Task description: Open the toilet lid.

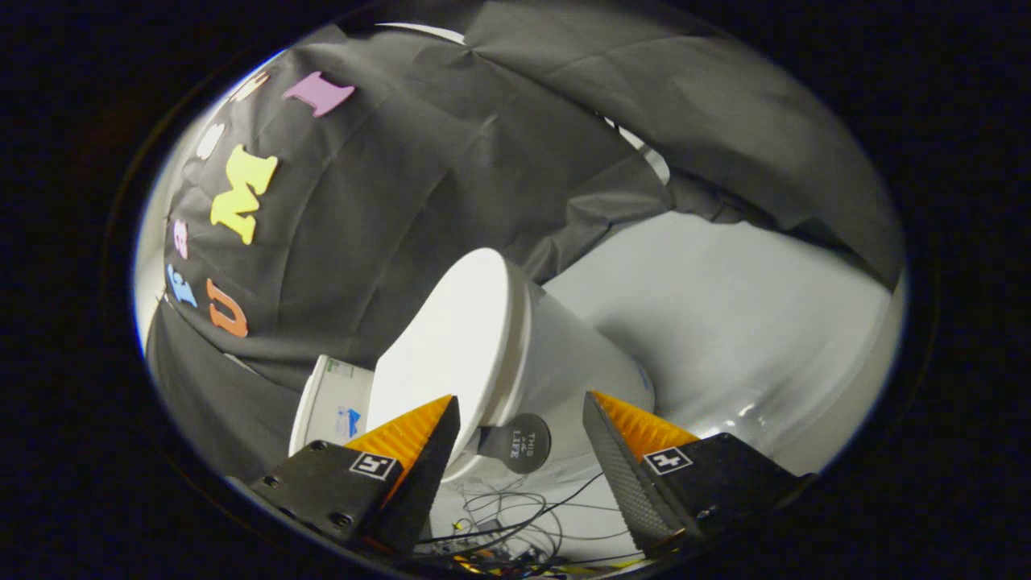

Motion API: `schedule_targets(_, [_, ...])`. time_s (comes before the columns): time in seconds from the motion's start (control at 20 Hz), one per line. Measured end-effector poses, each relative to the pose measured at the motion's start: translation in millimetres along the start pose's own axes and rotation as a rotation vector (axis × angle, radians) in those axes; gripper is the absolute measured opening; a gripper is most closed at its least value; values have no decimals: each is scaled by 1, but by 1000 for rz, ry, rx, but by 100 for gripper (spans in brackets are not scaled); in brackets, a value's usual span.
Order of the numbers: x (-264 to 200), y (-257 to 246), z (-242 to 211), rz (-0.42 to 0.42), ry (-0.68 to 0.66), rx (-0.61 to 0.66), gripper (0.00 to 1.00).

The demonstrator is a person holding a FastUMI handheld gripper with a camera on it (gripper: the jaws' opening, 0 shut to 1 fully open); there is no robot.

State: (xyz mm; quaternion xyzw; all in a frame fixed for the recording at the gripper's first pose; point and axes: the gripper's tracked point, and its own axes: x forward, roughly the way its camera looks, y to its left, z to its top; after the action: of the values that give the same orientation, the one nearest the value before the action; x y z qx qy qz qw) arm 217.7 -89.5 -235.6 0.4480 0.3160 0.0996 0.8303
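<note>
Jaws stand wide apart, the gripper (519, 439) empty, a dark round knob (525, 442) between its fingers at the lid's front rim. The toilet lid (447, 354) looks rigid, smooth and slippery, probably light on its hinge. That knob seems the surest hold.

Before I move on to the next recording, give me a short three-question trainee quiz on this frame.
1. True or false: the toilet lid lies closed on the bowl.
2. What dark round thing sits between the gripper fingers, at the lid's front edge?
3. The fingers are: A) shut on the lid, B) open.

Key: 1 true. 2 a round knob. 3 B.
</note>
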Motion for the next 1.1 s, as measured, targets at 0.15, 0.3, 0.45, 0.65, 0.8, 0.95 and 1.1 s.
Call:
schedule_targets(0.15, [6,-1,-9,32,28,36,86])
schedule_targets(0.3, [7,7,-21,78,79,76,74])
schedule_targets(0.45, [10,5,-23,102,81,119,60])
schedule_targets(0.65, [10,3,-27,139,92,187,30])
schedule_targets(0.8, [6,5,-23,189,97,247,17])
schedule_targets(0.95, [7,8,-20,230,93,294,8])
schedule_targets(1.1, [4,9,-21,225,94,250,3])
